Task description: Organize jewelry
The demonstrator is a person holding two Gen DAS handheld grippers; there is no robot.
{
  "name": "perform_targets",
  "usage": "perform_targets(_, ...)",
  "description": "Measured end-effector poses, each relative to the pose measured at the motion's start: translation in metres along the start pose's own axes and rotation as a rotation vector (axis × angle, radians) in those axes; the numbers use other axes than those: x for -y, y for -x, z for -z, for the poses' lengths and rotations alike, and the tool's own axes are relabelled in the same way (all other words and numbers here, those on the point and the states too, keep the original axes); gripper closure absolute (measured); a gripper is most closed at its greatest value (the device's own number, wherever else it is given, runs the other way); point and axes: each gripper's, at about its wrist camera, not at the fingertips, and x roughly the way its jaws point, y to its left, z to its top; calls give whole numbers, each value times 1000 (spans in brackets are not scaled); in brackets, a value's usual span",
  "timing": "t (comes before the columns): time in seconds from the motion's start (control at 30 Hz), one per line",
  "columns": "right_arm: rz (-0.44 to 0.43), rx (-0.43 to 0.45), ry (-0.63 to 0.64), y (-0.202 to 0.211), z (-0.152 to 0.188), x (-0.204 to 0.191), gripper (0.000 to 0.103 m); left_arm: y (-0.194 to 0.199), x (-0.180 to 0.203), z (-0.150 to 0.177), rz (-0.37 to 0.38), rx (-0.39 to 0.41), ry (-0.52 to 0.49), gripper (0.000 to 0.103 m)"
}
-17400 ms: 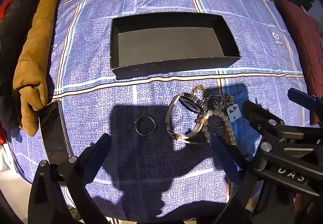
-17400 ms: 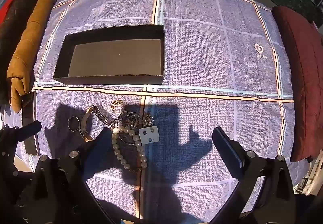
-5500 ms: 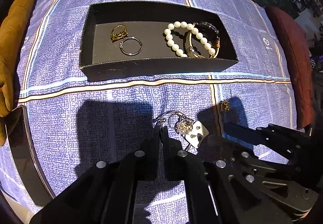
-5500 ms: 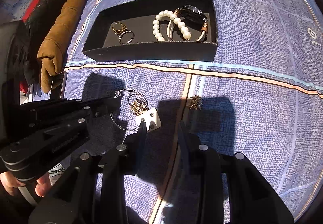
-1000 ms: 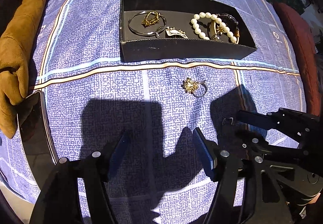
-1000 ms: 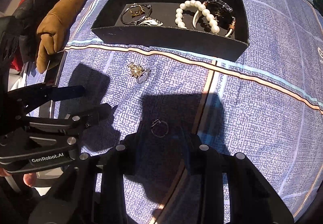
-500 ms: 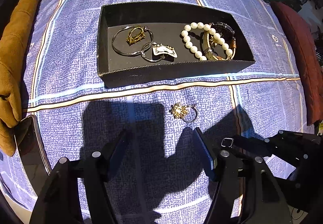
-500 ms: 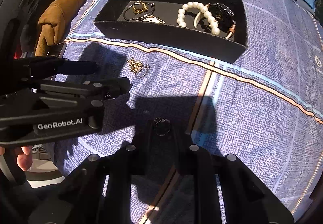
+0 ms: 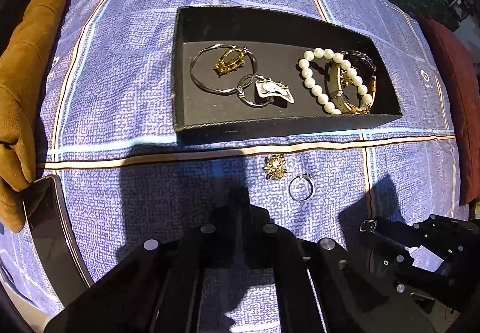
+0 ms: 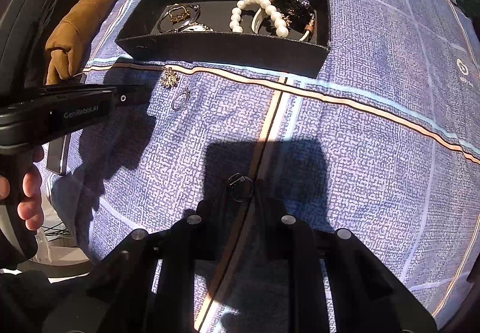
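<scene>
A black tray (image 9: pixel 270 125) on the blue cloth holds a pearl bracelet (image 9: pixel 318 86), a watch (image 9: pixel 357 68), a gold piece (image 9: pixel 229 61), wire hoops and an earring card. A gold brooch (image 9: pixel 274 166) and a silver ring (image 9: pixel 301 189) lie on the cloth in front of the tray. My left gripper (image 9: pixel 238 198) is shut and empty, just left of them. My right gripper (image 10: pixel 240 187) is shut on a small dark ring (image 10: pixel 240 186), held above the cloth. The tray (image 10: pixel 228 50), brooch (image 10: pixel 170 78) and silver ring (image 10: pixel 180 100) also show in the right wrist view.
A phone (image 9: pixel 51 231) lies at the table's left edge beside a brown cushion (image 9: pixel 27 62). A dark red cushion (image 9: pixel 456 98) sits at the right. Metal chair bars stand behind the table.
My left gripper has shut and moved in toward the brooch and silver ring. My right gripper closed on the small dark ring and lifted it.
</scene>
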Motion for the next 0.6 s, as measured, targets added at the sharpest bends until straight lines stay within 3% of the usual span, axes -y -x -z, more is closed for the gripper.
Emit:
perform_targets(0.17, -6, 1, -12, 1, 1, 1, 84, 9, -3, 1, 49, 17, 19, 99)
perform_targets(0.23, -8, -3, -15, 2, 2, 2, 84, 8, 4, -2, 48, 26, 7, 85)
perform_targets(0.43, -2, -6, -12, 3, 4, 1, 84, -8, 25, -24, 53, 18, -2, 84)
perform_targets(0.6, -6, 1, -12, 4, 5, 1, 84, -8, 34, -19, 76, 25, 2, 89)
